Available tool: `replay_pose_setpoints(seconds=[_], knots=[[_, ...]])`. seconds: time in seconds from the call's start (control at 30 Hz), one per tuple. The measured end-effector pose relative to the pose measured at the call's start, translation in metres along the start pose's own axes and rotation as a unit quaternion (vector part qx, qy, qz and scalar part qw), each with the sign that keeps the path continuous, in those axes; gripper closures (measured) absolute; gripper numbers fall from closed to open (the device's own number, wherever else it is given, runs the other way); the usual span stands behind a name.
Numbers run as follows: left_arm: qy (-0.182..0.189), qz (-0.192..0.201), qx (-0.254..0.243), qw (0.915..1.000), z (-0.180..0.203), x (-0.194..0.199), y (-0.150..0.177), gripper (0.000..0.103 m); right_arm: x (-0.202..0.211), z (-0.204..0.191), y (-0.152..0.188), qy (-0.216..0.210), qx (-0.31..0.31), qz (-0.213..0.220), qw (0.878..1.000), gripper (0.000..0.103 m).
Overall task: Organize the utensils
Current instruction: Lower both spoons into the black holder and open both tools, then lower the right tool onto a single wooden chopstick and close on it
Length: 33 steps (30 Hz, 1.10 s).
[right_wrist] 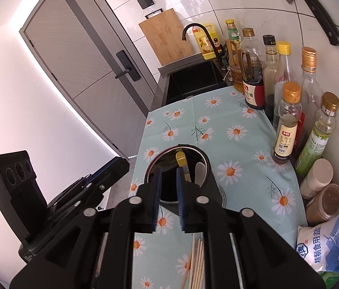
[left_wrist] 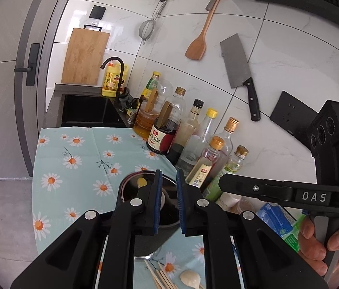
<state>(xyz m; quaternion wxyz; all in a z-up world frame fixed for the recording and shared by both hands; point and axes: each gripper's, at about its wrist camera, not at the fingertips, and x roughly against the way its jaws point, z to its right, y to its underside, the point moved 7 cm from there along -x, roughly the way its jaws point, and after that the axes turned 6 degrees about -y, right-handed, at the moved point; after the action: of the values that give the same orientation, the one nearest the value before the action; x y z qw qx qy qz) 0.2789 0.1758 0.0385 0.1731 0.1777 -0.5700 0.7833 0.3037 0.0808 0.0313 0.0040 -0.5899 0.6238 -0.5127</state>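
The task is judged to be partly done. A dark round holder is seen standing on the daisy-print cloth, and inside it a yellow-tipped utensil and a pale spoon are already stood up — so some pieces are taken as stowed. Still outside it, a bundle of wooden chopsticks is left lying on the cloth, and in the left wrist view a pale ladle-shaped spoon is seen beside them; these are judged to be what remains.

Going left to right: the left gripper is held nearly closed, a narrow gap showing between its blue pads, and nothing is seen clamped there. The holder sits just beyond and beneath its fingertips, while the chopsticks lie below, nearer the camera. The right gripper is likewise only slightly parted and empty; it is poised over the near rim of the holder, with the chopsticks behind its tips on the near side. A row of bottles is ranged along the wall to the right, well clear of both.
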Motion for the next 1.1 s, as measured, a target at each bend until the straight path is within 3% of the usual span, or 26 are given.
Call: replay_pose_setpoints(seconds=[0.27, 0.33, 0.5, 0.57, 0.6, 0.7, 0.87, 1.1], knots=[[0.002, -0.018, -0.010, 0.9998, 0.013, 0.033, 0.018, 0.091, 0.028, 0.006, 0.032, 0.015, 0.009, -0.012, 1.000, 0.084], [0.004, -0.027, -0.007, 0.9996, 0.014, 0.037, 0.027, 0.091, 0.033, 0.011, 0.044, 0.022, 0.011, -0.025, 0.999, 0.079], [-0.002, -0.058, -0.007, 0.9983, 0.013, 0.043, 0.055, 0.091, 0.035, 0.024, 0.072, 0.042, 0.023, -0.058, 0.997, 0.079], [-0.008, -0.068, -0.006, 0.9976, 0.010, 0.045, 0.066, 0.083, 0.035, 0.030, 0.084, 0.048, 0.024, -0.071, 0.996, 0.079], [-0.012, -0.072, -0.005, 0.9973, 0.009, 0.046, 0.071, 0.070, 0.034, 0.033, 0.088, 0.050, 0.026, -0.079, 0.995, 0.079], [-0.016, -0.083, -0.001, 0.9964, 0.007, 0.048, 0.086, 0.069, 0.029, 0.041, 0.106, 0.059, 0.032, -0.107, 0.992, 0.078], [-0.025, -0.120, 0.001, 0.9925, 0.003, 0.047, 0.116, 0.069, 0.014, 0.052, 0.145, 0.073, 0.037, -0.186, 0.979, 0.077], [-0.028, -0.167, 0.008, 0.9855, 0.000, 0.041, 0.152, 0.069, -0.005, 0.065, 0.195, 0.103, 0.038, -0.291, 0.950, 0.074]])
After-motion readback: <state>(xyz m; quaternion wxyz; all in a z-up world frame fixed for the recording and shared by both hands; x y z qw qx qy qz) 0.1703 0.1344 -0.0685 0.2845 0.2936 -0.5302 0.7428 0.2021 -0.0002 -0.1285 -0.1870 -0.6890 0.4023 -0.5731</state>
